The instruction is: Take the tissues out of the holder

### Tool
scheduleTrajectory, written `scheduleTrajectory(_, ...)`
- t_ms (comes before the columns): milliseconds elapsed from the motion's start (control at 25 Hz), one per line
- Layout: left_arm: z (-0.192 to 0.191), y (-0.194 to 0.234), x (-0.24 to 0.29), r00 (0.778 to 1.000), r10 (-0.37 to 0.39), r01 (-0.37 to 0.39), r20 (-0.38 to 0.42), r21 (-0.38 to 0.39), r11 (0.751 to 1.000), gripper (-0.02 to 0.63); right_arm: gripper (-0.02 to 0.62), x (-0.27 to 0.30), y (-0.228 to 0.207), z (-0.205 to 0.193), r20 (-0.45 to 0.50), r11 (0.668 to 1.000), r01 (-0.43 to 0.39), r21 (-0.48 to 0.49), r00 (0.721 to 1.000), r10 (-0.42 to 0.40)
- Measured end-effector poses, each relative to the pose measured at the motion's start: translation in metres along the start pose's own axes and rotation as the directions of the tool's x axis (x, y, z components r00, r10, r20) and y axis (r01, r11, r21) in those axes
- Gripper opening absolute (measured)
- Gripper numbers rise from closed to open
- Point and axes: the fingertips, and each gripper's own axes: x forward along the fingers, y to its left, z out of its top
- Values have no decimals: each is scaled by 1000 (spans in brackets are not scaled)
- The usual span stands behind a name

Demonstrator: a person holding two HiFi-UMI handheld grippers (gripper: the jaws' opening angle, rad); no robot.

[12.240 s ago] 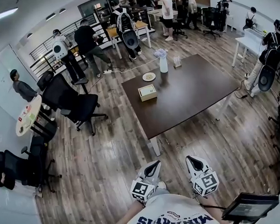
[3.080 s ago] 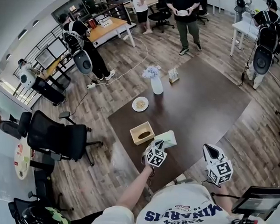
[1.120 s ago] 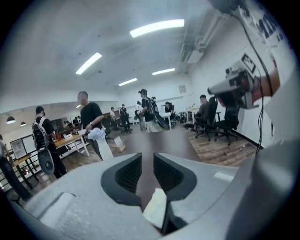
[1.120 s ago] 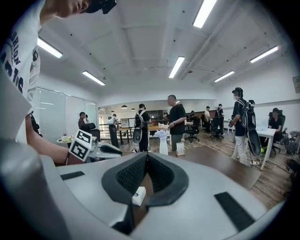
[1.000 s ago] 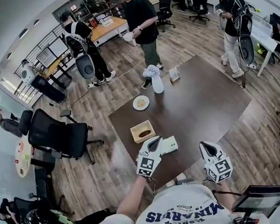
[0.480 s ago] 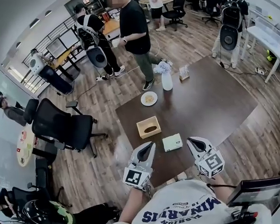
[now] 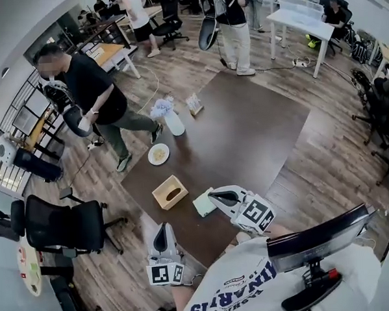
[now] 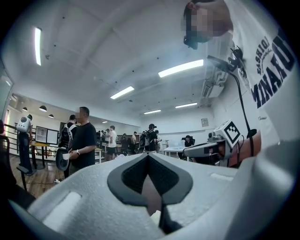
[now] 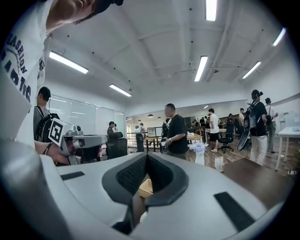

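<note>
Head view, with both gripper views. A dark table (image 7: 258, 135) fills the centre of the scene. At its near-left part stands the open-topped wooden holder (image 7: 170, 192), and its oval opening looks empty. The tissue pack (image 7: 202, 204) lies flat on the tabletop just beside the holder, on the person's side, and no part of it is inside.

The right gripper (image 7: 215, 196) hangs low over the table with its tip at the pack's edge; whether it touches cannot be told. Its fingers are closed on each other and hold nothing, and the holder shows through the gap behind them. The left gripper (image 7: 161, 230) is held back near the table's near edge, apart from both objects. Its fingers are likewise pressed together and empty.

Judged from this layout, the removal step looks complete, since the tissues are out and neither gripper holds them. The next move seems to call only for lifting the right gripper clear without nudging the pack.
</note>
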Motion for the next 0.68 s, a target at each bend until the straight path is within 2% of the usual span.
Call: scheduleTrajectory(680,-3,14,-7,999,43,-43,-32,14,999,3,6,-3,2,4,39,1000,-13,-7,999,13)
